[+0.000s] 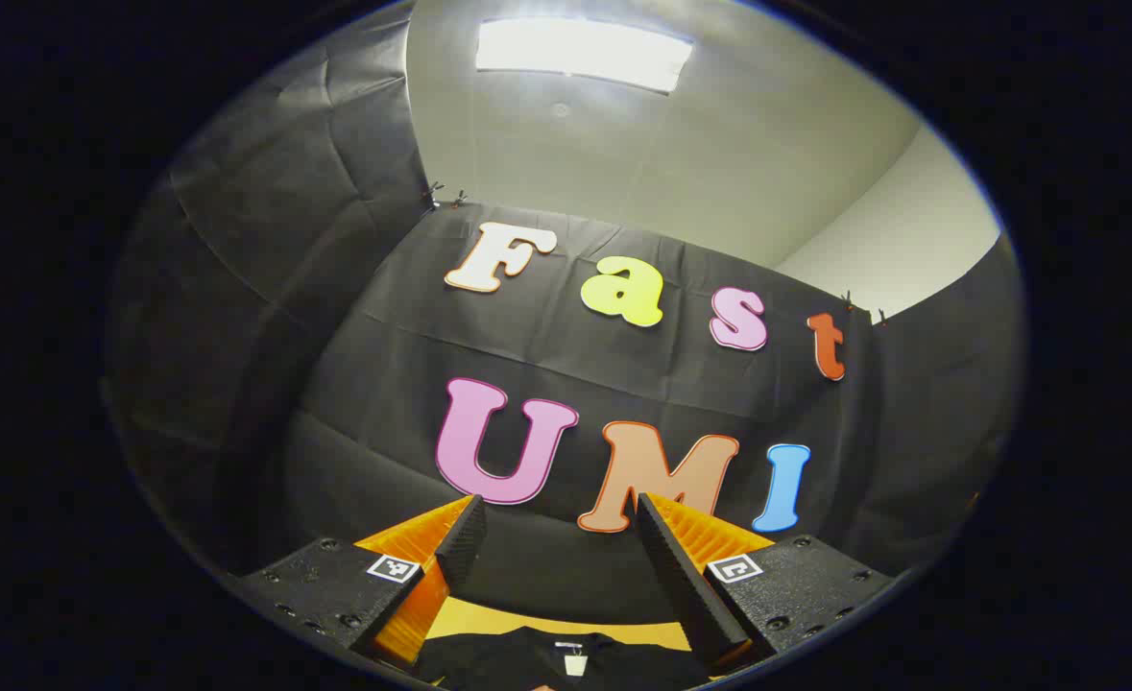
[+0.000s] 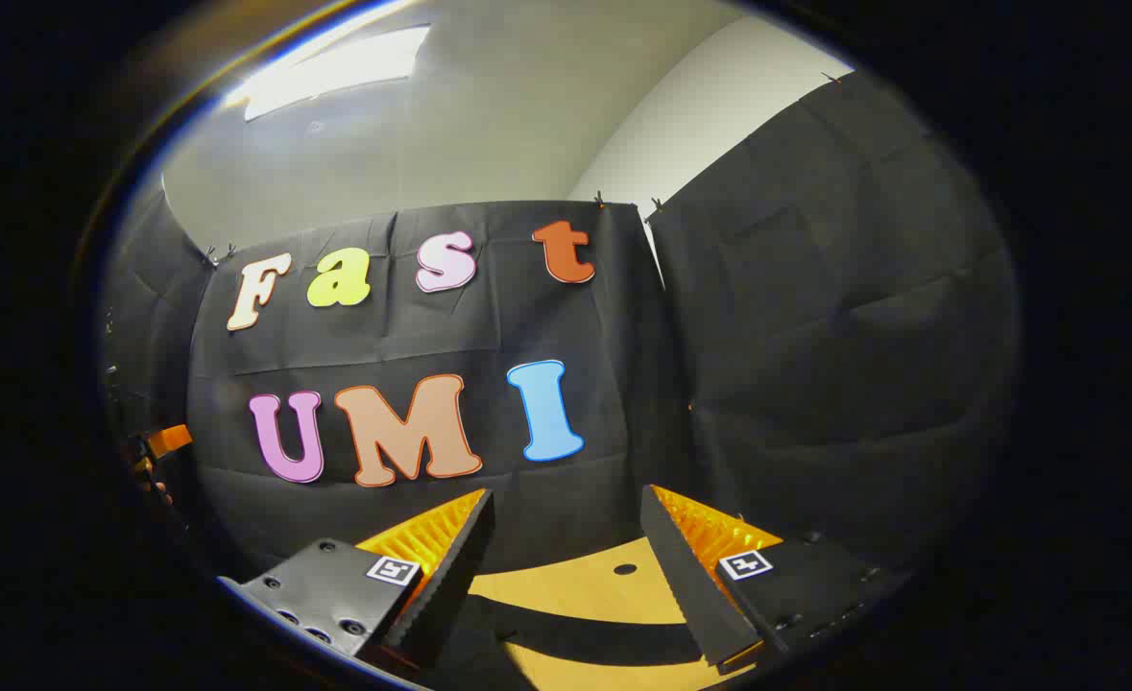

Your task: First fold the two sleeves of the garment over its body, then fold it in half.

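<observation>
Both grippers, left (image 1: pixel 558 561) and right (image 2: pixel 566 566), are held up with fingers spread apart and gripping nothing, aimed at the black cloth wall (image 1: pixel 354 345) under a ceiling light (image 1: pixel 585 53). Below lies a yellow table (image 2: pixel 585 585). A black garment (image 1: pixel 527 657) rests at its near edge beneath the left gripper.
</observation>
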Motion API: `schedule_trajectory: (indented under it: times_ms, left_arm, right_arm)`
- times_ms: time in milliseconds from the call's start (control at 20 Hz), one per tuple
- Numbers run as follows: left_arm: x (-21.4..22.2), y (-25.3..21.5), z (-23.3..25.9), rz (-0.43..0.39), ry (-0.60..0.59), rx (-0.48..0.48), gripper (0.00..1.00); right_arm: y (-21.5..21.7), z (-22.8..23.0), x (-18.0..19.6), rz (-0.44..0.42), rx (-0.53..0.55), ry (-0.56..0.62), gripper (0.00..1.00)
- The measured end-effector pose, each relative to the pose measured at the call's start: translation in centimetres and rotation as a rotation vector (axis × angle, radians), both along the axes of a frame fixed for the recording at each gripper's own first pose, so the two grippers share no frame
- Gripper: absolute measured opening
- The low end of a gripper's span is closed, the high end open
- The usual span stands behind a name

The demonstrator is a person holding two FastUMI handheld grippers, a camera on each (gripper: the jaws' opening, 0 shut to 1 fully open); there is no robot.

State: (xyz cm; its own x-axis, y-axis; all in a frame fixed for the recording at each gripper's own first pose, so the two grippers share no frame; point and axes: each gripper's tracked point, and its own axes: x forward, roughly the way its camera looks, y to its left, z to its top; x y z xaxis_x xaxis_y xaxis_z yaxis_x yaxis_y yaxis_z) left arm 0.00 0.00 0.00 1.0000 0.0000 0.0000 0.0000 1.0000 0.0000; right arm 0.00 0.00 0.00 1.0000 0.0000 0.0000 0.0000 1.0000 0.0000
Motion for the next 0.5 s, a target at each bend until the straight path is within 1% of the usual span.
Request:
schedule_trajectory:
  times_ms: [200, 250, 400, 500]
  left_arm:
    - [-1.9, 2.9, 0.2, 0.081, 0.012, 0.029, 0.92]
    - [-2.5, 3.4, 0.5, 0.101, 0.008, 0.037, 0.91]
    - [-4.1, 4.6, 2.2, 0.159, -0.030, 0.044, 0.92]
    - [-5.5, 4.7, 3.0, 0.180, -0.044, 0.040, 0.92]
  right_arm:
    - [0.4, -0.6, 1.3, 0.027, 0.020, 0.020, 0.96]
    - [0.3, -0.7, 1.6, 0.031, 0.022, 0.022, 0.96]
    - [0.9, -0.4, 2.2, 0.066, 0.036, 0.016, 0.97]
    - [1.7, 0.2, 2.5, 0.089, 0.041, 0.008, 0.97]
